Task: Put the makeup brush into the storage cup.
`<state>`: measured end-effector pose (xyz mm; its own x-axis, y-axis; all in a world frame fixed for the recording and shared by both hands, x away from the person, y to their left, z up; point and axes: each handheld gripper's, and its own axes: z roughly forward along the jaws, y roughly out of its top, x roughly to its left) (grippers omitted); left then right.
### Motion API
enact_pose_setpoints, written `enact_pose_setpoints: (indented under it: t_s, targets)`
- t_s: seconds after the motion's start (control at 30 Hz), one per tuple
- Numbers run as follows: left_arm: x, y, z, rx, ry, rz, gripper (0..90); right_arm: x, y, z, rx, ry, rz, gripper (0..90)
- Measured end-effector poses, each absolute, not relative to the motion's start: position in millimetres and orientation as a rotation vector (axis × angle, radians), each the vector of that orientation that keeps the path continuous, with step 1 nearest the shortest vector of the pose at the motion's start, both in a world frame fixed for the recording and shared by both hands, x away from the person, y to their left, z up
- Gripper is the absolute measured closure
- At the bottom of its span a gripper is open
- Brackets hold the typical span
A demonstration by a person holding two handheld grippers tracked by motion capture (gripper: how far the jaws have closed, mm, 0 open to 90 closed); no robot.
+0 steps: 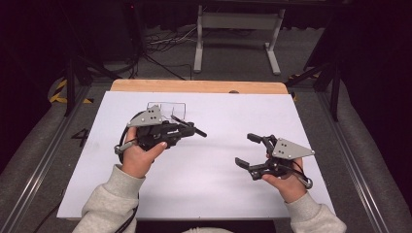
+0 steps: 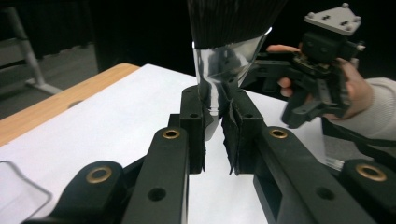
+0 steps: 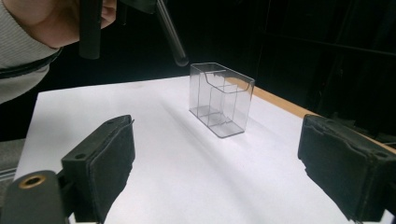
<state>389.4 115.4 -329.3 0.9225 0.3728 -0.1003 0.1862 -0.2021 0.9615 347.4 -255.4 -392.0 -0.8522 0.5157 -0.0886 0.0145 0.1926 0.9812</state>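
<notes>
One brush clamped in left tongs, right tongs agape

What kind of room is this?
Probably a recording lab or workshop: a table with a white sheet, dark curtains around it, loose cables on the grey floor, and a metal stand behind.

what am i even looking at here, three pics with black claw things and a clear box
A person sits at a table covered with a white sheet and holds a hand-operated tool in each hand. The wide picture comes from a camera above the table; the other two come from cameras riding on each tool. The left tongs are shut on a brush with a shiny metal collar and dark bristles. The right tongs are open, with nothing between them, and face a clear plastic box with compartments, standing upright on the sheet.
</notes>
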Motion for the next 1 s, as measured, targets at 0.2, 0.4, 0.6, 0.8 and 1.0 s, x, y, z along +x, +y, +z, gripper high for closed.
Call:
enact_pose_setpoints:
  t_s: [0.2,0.4,0.6,0.8,1.0]
  targets:
    - [396,119,-325,1.792,0.474,0.250,79.0,348,-262,-399,0.544,2.062,1.654,0.6]
    - [399,121,-323,1.786,0.559,0.306,79.0,349,-265,-408,0.625,2.059,1.666,0.0]
    - [403,124,-322,1.787,0.609,0.367,79.0,347,-267,-414,0.631,2.068,1.650,0.0]
    - [406,130,-324,1.766,0.670,0.392,79.0,346,-271,-417,0.663,2.037,1.636,0.0]
    - [410,135,-325,1.745,0.722,0.427,78.9,346,-279,-422,0.694,2.013,1.640,0.0]
